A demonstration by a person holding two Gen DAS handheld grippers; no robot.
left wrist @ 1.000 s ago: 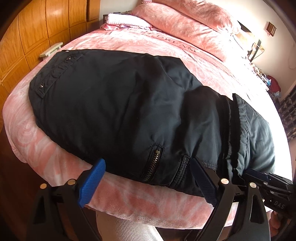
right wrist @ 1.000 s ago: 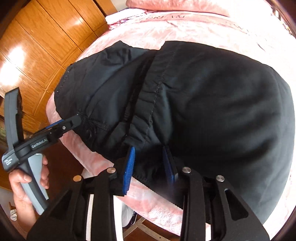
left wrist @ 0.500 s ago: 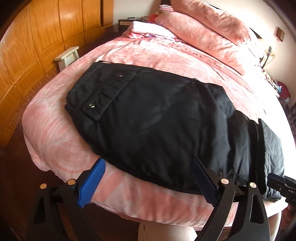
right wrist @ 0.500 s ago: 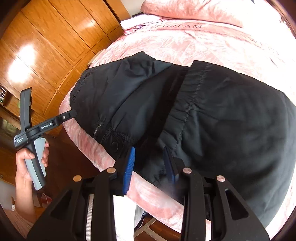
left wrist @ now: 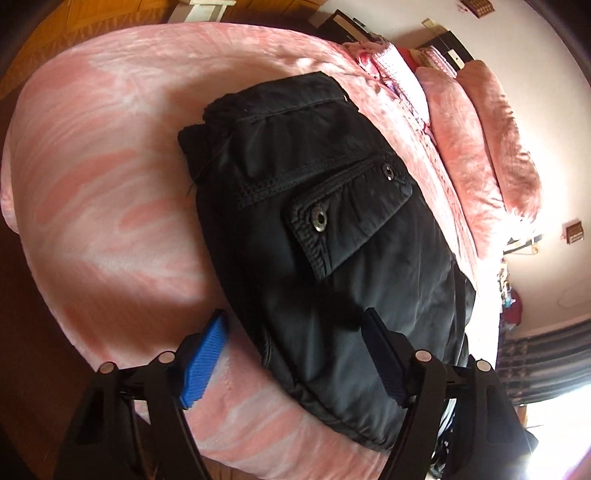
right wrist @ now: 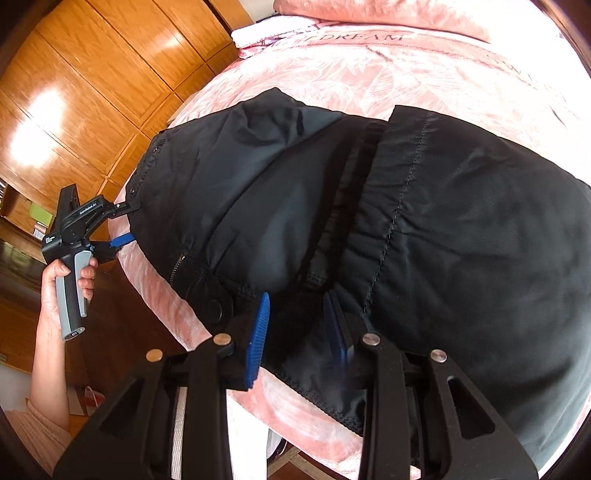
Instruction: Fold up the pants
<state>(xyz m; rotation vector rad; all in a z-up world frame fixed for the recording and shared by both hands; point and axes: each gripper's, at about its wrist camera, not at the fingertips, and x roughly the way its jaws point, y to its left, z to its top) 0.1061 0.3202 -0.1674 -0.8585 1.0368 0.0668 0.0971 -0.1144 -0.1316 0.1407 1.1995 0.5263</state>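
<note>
Black padded pants (left wrist: pixel 332 221) lie across the pink bed (left wrist: pixel 110 184), and a snap-button pocket flap (left wrist: pixel 347 218) faces up at their left end. My left gripper (left wrist: pixel 295 354) hovers over the near edge of that end. Its jaws are closing with the pants' edge between them, but the pads are not pressing on it. In the right wrist view the pants (right wrist: pixel 443 221) fill the frame. My right gripper (right wrist: pixel 297 328) is shut on a bunch of black fabric at the near edge by the gathered seam. The left gripper (right wrist: pixel 127 225) shows there at the pants' far left end, held by a hand (right wrist: pixel 66 280).
Pink pillows (left wrist: pixel 491 147) and folded pale cloths (right wrist: pixel 266 33) lie at the head of the bed. A wooden wardrobe (right wrist: pixel 74 92) stands to the left with dark floor below it. The bed's near edge (right wrist: pixel 314 417) runs just under my right gripper.
My left gripper has slid left along the pants to the pocket end, rolled, and narrowed its jaws. The right gripper has kept its hold on the fabric and barely shifted.
</note>
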